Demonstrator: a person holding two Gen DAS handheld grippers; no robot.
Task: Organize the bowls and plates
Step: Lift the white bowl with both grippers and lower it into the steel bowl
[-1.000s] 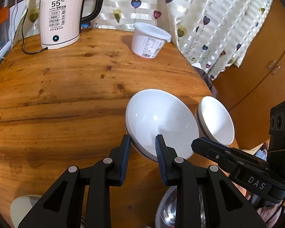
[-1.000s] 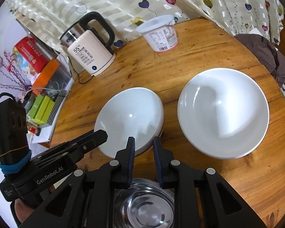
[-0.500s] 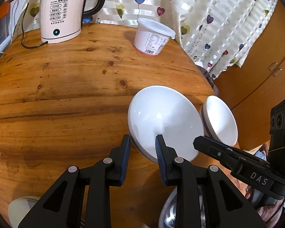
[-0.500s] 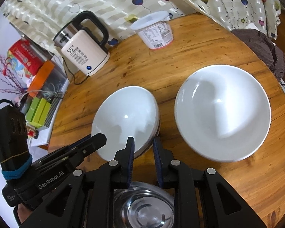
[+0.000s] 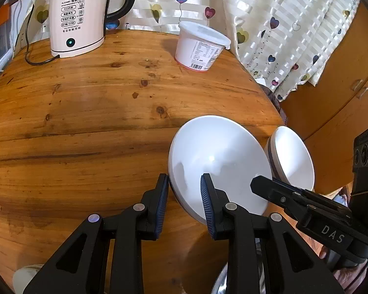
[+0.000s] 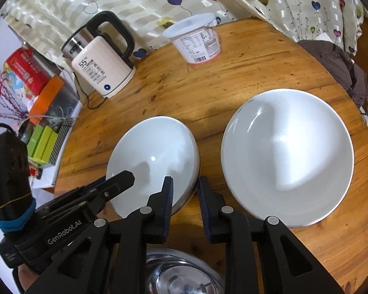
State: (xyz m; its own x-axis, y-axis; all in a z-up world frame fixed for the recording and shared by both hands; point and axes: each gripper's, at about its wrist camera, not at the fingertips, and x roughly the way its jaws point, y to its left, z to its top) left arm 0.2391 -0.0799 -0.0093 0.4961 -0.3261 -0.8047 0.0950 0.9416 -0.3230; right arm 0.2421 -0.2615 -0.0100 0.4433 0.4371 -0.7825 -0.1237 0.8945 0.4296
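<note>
Round table (image 5: 85, 122) of varnished orange wood, streaked with grain and dotted with dark knots. Near its front edge, a smooth, glossy white bowl (image 5: 220, 156), round and deep, tipped slightly rather than sitting flat, with a thin dark band showing under its rim. Pinched at the near left rim by the left gripper (image 5: 184, 181): one ribbed blue pad against the outside wall, the other inside the hollow, jaws narrowed onto the wall. Pinched again at the near right rim by the right gripper (image 6: 184, 181), matte black plastic with round metal pivots, one pad inside, one outside, closed tight on the rim. Just beside it to the right, apart by a narrow strip of wood, a larger white bowl (image 6: 287, 156), equally glossy, flat on the table. Below the fingers, a shiny steel bowl (image 6: 181, 276), ringed with reflections. Toward the far edge, a cream kettle (image 5: 78, 19) with a black loop handle, and a lidded white plastic tub (image 5: 198, 49), tapered, with a printed label. Behind, a satiny striped curtain (image 5: 282, 24) scattered with hearts.
</note>
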